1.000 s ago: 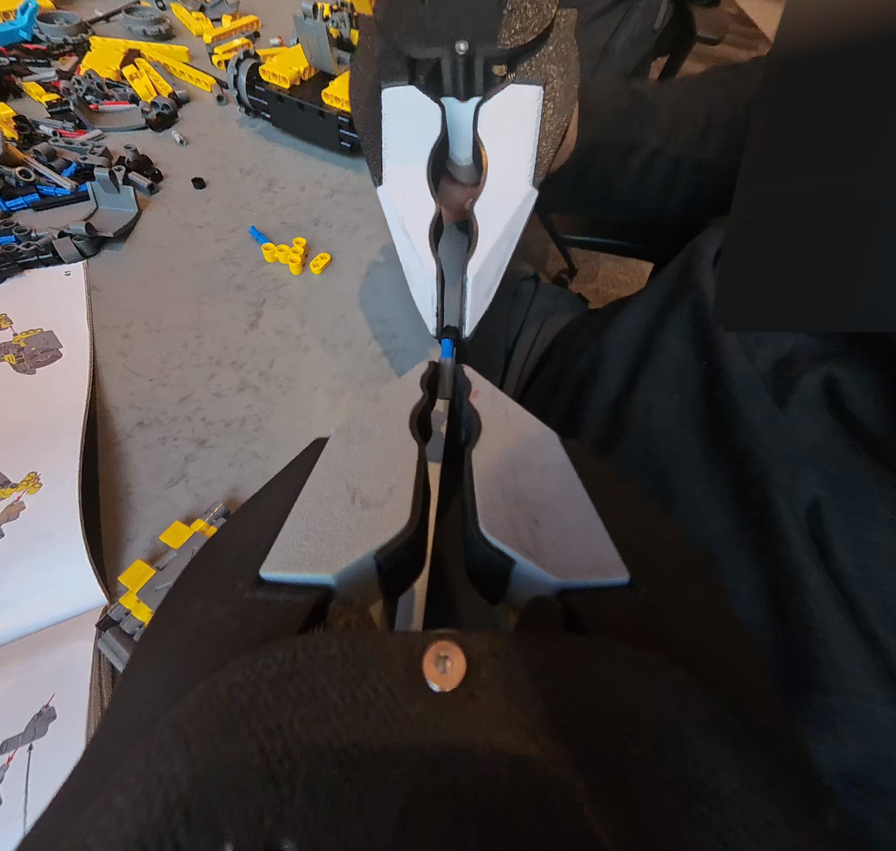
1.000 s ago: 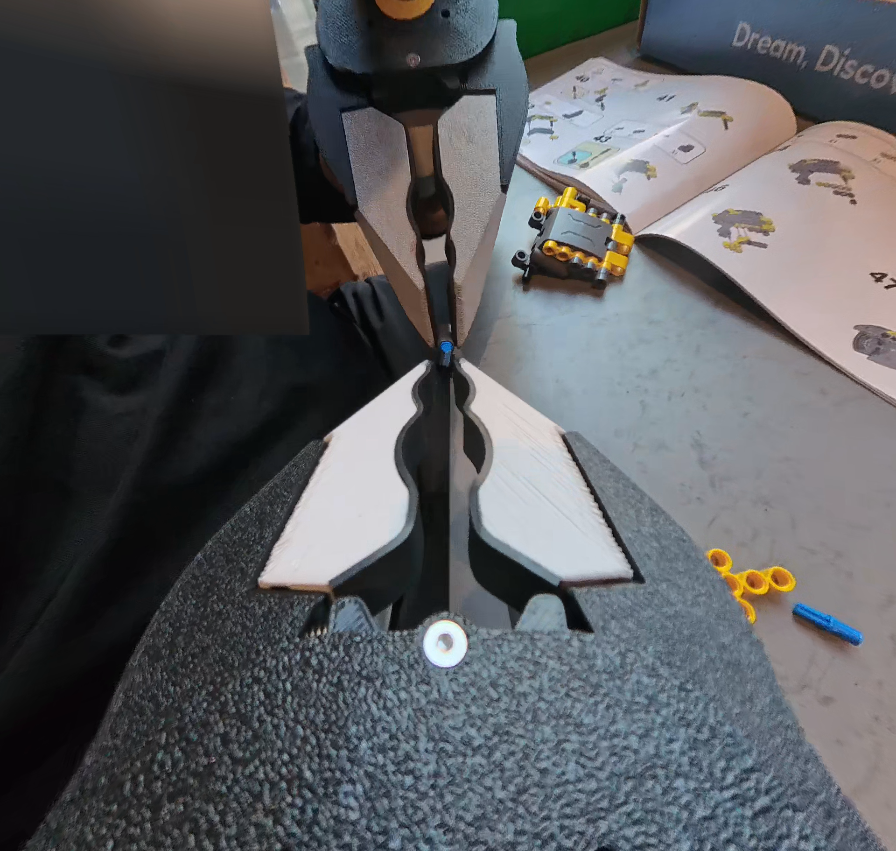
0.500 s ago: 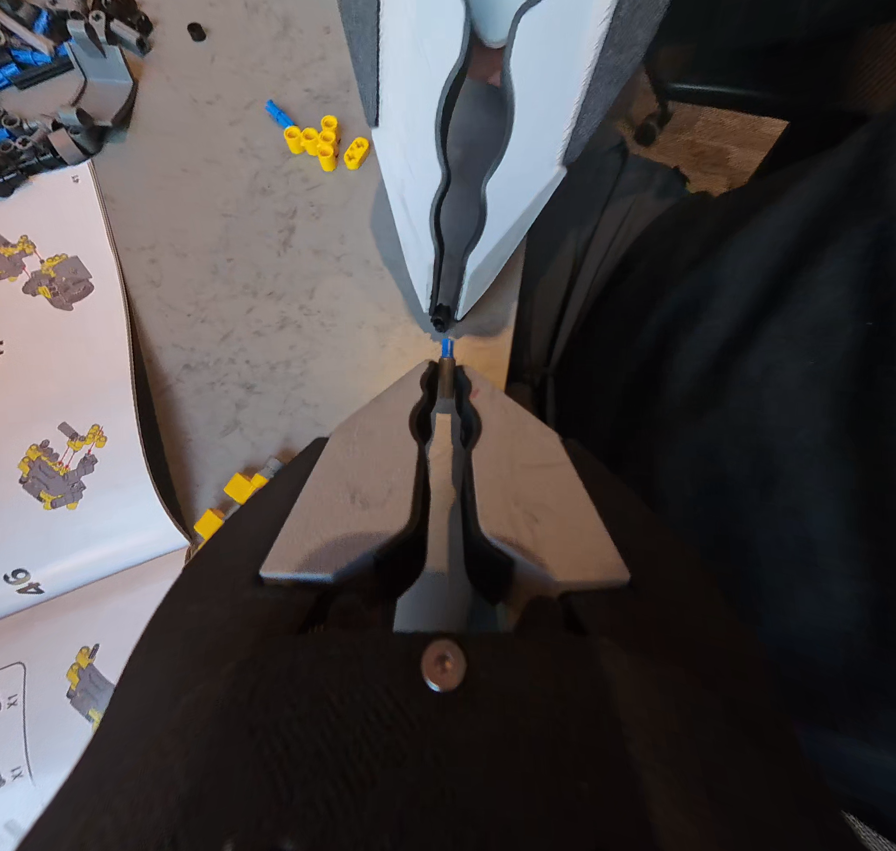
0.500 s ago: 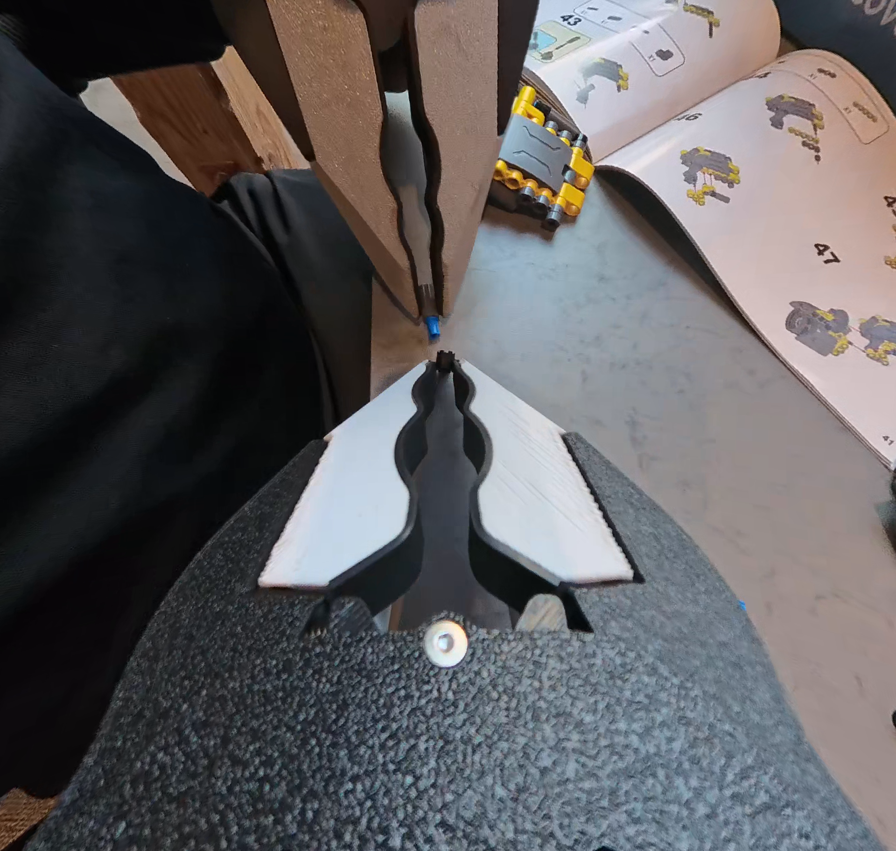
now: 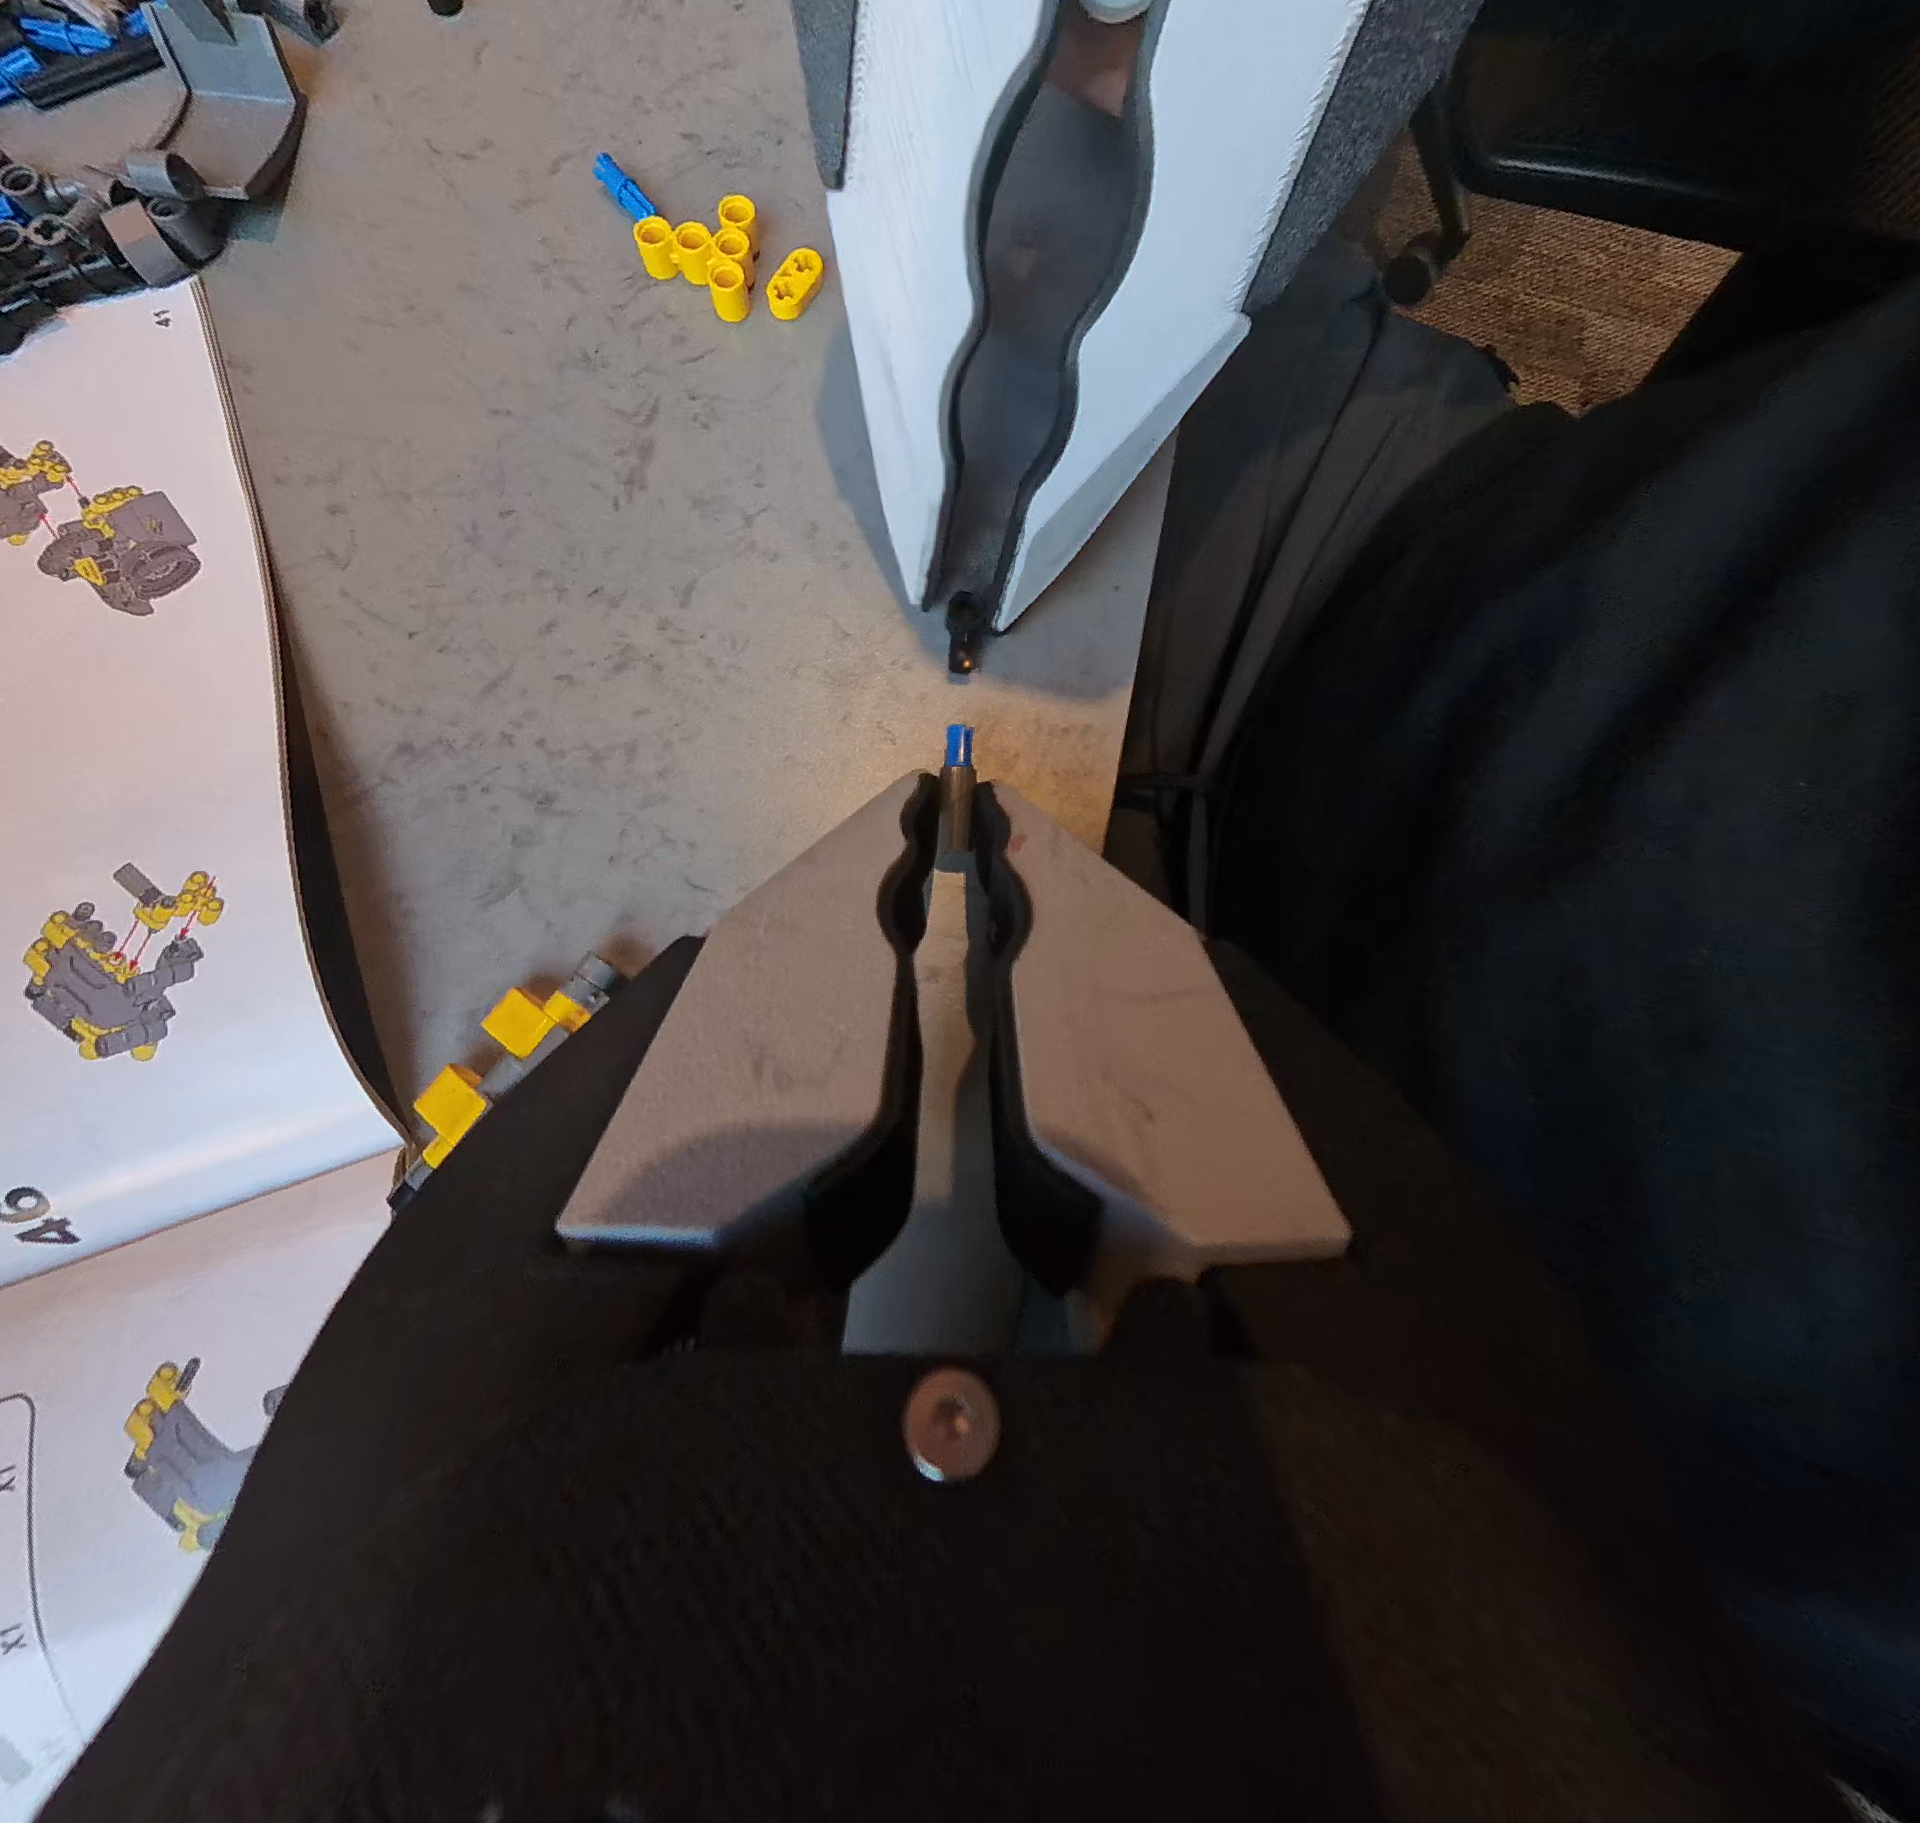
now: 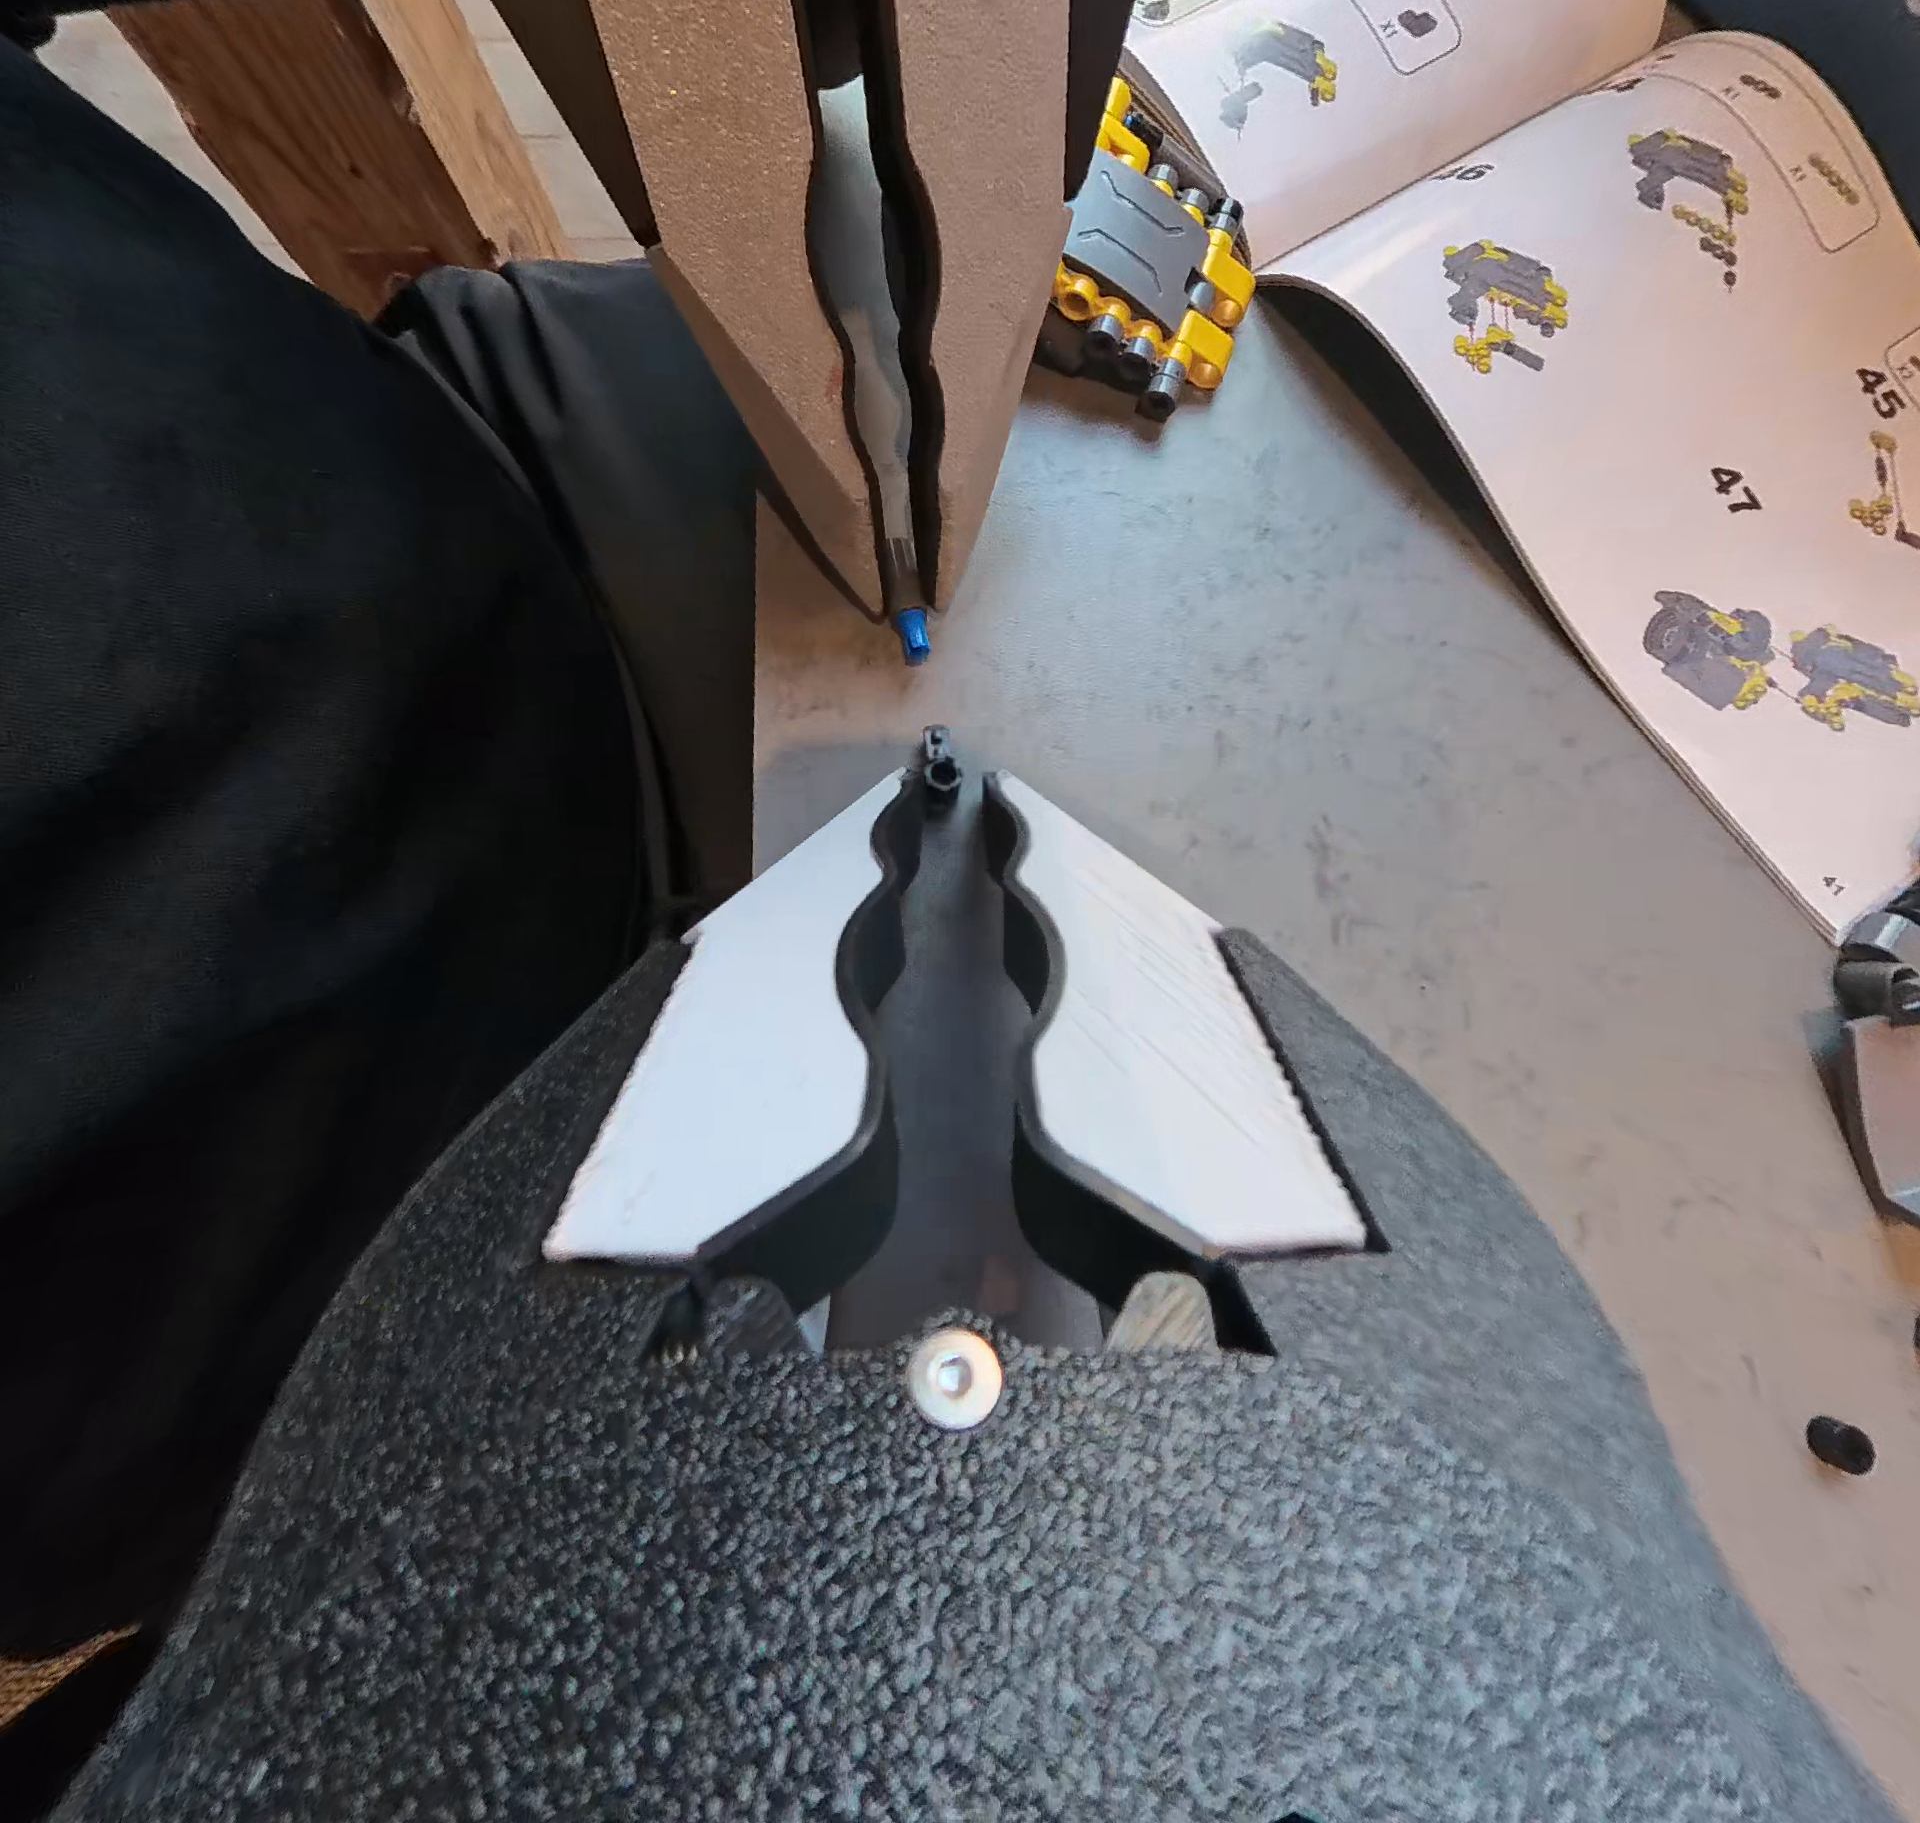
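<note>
Grippers tip to tip, small gap: your left gripper (image 5: 954,797) clamps grey-blue pin (image 5: 954,781) frame centre; right gripper (image 6: 940,781) clamps black pin (image 6: 938,763).

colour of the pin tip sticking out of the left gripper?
Blue pin tip in a grey sleeve; clearest in the left wrist view.

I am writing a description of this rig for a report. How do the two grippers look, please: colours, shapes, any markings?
The left gripper has a smooth black body with a silver screw and two grey triangular fingers with wavy black inner edges. The right gripper has a rough, speckled dark grey body, also with a silver screw, and white triangular fingers of the same wavy shape. No cables show. The person wears dark clothing.
</note>
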